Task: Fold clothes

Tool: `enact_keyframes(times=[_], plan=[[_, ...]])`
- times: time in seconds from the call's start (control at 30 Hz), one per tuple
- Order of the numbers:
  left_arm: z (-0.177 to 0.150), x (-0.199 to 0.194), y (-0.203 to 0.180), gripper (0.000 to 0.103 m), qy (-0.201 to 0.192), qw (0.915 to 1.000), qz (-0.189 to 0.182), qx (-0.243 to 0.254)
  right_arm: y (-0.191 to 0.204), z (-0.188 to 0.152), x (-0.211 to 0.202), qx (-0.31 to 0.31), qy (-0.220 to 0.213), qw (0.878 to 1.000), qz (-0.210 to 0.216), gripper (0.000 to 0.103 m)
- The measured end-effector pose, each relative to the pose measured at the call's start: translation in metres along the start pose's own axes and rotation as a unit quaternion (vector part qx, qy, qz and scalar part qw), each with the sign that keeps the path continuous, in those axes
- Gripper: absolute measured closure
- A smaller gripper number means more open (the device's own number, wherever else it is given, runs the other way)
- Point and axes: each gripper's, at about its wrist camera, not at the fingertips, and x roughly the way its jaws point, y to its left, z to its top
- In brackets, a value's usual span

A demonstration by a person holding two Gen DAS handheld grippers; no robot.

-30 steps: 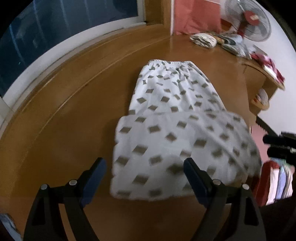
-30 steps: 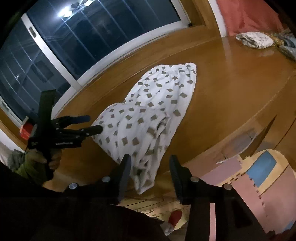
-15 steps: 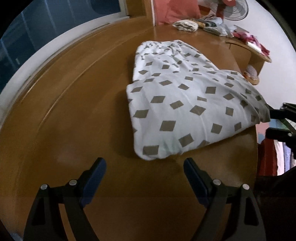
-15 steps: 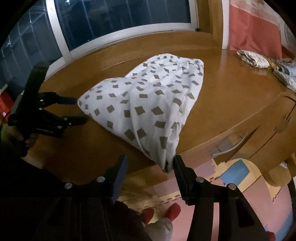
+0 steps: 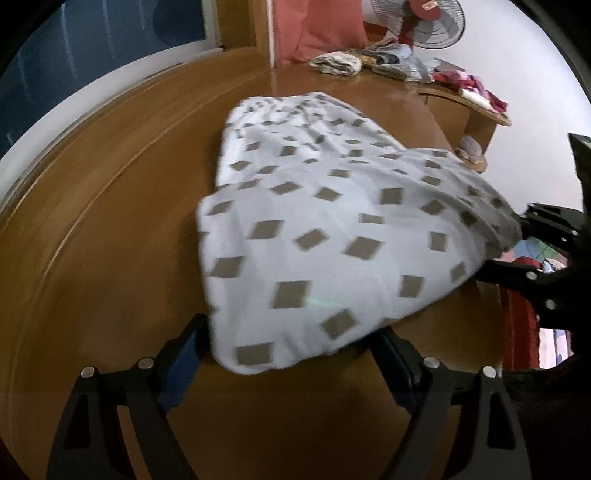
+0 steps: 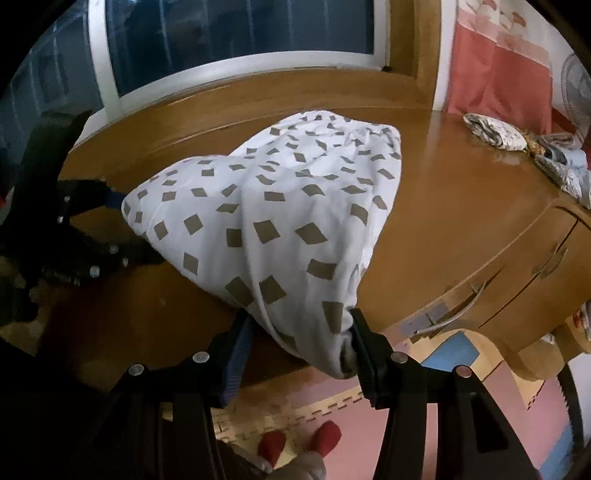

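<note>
While the white garment [image 5: 332, 236] with brown squares lies spread over the curved wooden tabletop [image 5: 110, 229], we see both tools working at its folded near edge. From the left wrist view, the left gripper [image 5: 291, 354] stands wide, its jaws closing, and the near left corner of the folded cloth sits between the blue-padded fingers [image 5: 181, 365]; the cloth covers the tip of the finger on the right of the picture, and we cannot tell whether either pad presses on it. The far half of the garment, with its gathered waistband, rests flat on the wood toward the back, while the nearer layer lies doubled over it and looks slightly raised. From the right wrist view, the right gripper [image 6: 301, 339] stands at a middling width, jaws closing, with the bunched right corner of the garment [image 6: 280, 221] between the fingers; the cloth touches the inner face of the right-hand finger [image 6: 364, 347] and hangs just past the table's front edge [image 6: 461, 258]. The other finger sits beside the fabric, and we cannot tell whether it presses. Each tool appears in the other's camera at the opposite corner of the fold. At the far right end of the table lies a pile of other clothes [image 5: 369, 62], with a standing fan [image 5: 421, 22] behind it and a red curtain [image 6: 495, 70] against the wall. A dark window [image 6: 240, 29] runs behind the table, and foam floor mats [image 6: 369, 417] show below its edge.
</note>
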Motion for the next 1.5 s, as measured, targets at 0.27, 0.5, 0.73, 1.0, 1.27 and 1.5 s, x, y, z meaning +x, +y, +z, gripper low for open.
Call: enact_keyframes(times=[0.27,0.5,0.73,1.0,1.27,1.5], plan=[[0.009,-0.025,-0.026,0.036,-0.022,0.9998,0.003,-0.003,-0.011,0.006,-0.021,0.024,-0.033,0.999,0.030,0.071],[0.005,-0.059,-0.046,0.036,-0.039,0.9993,0.001,-0.002,-0.015,0.008,-0.052,0.025,-0.059,0.997,0.047,0.072],[-0.008,-0.097,-0.058,0.037,-0.047,0.9987,-0.004,-0.021,-0.023,0.012,-0.079,0.047,-0.082,0.992,0.080,0.076],[0.010,-0.106,-0.035,0.037,-0.058,0.9965,-0.008,-0.060,-0.038,0.047,-0.075,0.039,-0.101,0.988,0.113,0.088],[0.038,-0.083,-0.014,0.037,-0.059,0.9937,0.012,-0.094,-0.057,0.076,-0.050,0.029,-0.110,0.987,0.116,0.088],[0.061,-0.058,0.004,0.035,-0.054,0.9916,0.037,-0.111,-0.080,0.102,-0.016,0.062,-0.108,0.987,0.097,0.087]])
